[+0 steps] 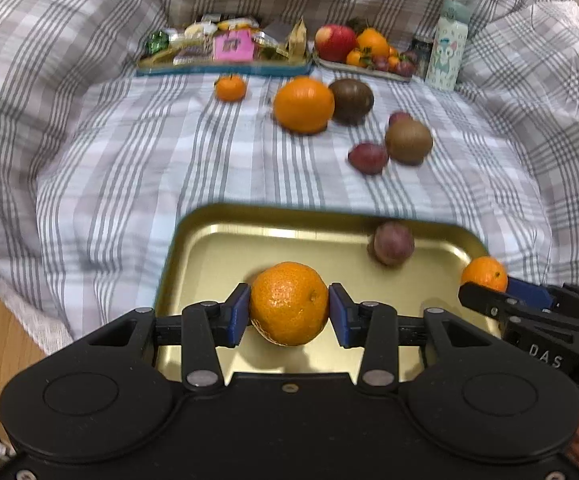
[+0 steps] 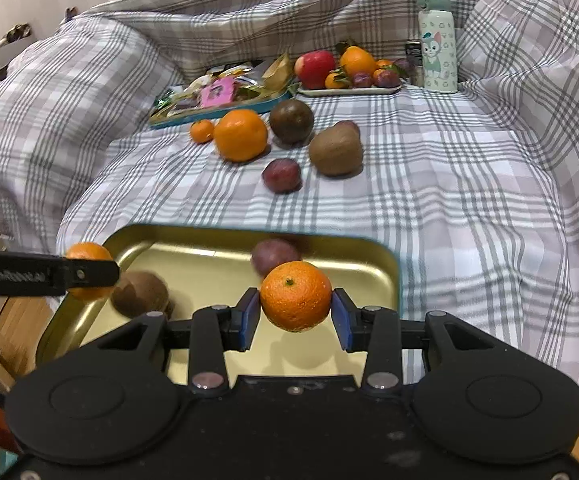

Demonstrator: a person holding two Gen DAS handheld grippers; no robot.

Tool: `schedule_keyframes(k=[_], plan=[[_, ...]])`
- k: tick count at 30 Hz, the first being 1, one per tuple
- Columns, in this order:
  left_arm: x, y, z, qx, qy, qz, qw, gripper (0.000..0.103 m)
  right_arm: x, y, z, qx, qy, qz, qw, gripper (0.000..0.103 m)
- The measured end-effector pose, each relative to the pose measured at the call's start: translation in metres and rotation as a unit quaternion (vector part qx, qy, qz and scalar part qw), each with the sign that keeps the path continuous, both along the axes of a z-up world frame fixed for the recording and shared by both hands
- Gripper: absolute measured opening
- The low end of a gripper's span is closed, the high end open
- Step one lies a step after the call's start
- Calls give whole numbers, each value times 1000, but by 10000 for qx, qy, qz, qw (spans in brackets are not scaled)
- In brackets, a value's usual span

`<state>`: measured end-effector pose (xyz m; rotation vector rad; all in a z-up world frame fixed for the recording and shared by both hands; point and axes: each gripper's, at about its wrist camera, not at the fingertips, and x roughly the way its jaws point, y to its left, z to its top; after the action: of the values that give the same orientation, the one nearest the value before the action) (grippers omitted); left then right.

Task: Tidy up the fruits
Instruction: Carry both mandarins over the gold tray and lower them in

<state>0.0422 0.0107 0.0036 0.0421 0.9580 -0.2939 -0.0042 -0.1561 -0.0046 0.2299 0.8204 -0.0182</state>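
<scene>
Gold metal tray [image 1: 193, 248] sits on the plaid bedsheet [image 1: 129, 152], nearest edge toward both cameras; using it as the reference.

Left gripper [image 1: 288, 312]: blue pads clamped on a mandarin [image 1: 288, 303], held above the tray's near-centre. Right gripper [image 2: 295, 309]: clenched on a second mandarin [image 2: 295, 296], held over the tray's right half. From the left wrist view the right gripper's fruit shows at the tray's right rim.

Inside the tray: one purple plum [image 1: 393, 243] near the far rim, one brown kiwi [image 2: 139, 294] at the left side, blurred.

Beyond the tray's far rim, loose on the sheet: large orange [image 1: 303, 105], dark passion fruit [image 1: 351, 100] touching it, small mandarin [image 1: 230, 87] left of those, another kiwi [image 1: 408, 141] with a plum [image 1: 368, 157] just beside it, one more plum partly hidden behind that kiwi.

Further back: snack tray [image 1: 225, 50] full of packets, fruit plate [image 1: 363, 50] with apple, oranges, plums, and a patterned bottle [image 1: 447, 46] upright just right of the plate.
</scene>
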Motion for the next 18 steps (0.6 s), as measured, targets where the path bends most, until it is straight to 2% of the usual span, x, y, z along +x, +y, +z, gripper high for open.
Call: schedule_keyframes(k=[9, 18], plan=[[-27, 8, -19, 133, 137, 132, 9997, 50, -23, 17, -9, -129, 252, 218, 9994, 41], [-30, 7, -27, 138, 195, 144, 9996, 50, -28, 20, -18, -240, 469, 312, 9981, 41]])
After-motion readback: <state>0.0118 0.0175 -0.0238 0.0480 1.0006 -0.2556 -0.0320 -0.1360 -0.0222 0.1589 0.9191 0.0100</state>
